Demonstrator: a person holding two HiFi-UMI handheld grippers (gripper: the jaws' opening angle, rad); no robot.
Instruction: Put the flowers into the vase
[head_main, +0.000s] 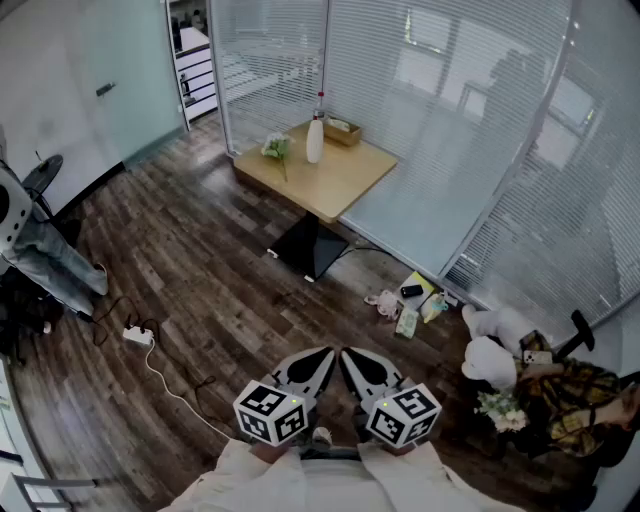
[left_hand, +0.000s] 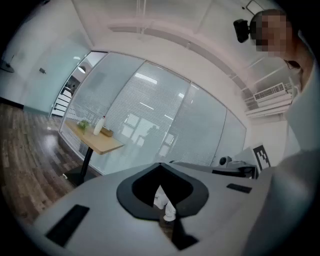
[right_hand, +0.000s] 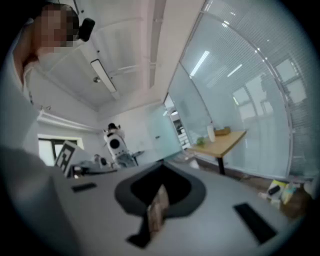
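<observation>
Dark wood floor (head_main: 200, 270) runs up to glass walls hung with blinds (head_main: 450, 120). At the far left edge stands a white and grey machine (head_main: 45, 250), only partly in view, and near it a power strip (head_main: 137, 336) lies on the boards with its cable trailing toward the bottom. Well ahead, against the glass, is a small wooden table (head_main: 345, 185). The flowers (head_main: 275, 147) lie flat on its left part, just beside the white vase (head_main: 315, 138), which stands upright with nothing in it; a shallow box (head_main: 343, 130) sits close behind the vase on its right. At the bottom centre the left gripper (head_main: 318, 358) has its jaws pressed together and empty. The right gripper (head_main: 352, 358), just beside it, also has its jaws closed with nothing between them. Both are held level, low over the floor and well apart from the table. Further right, small packets (head_main: 410, 305) lie scattered by the foot of the glass, and a white plush toy (head_main: 492, 345) rests beside some plaid cloth (head_main: 570, 395).
</observation>
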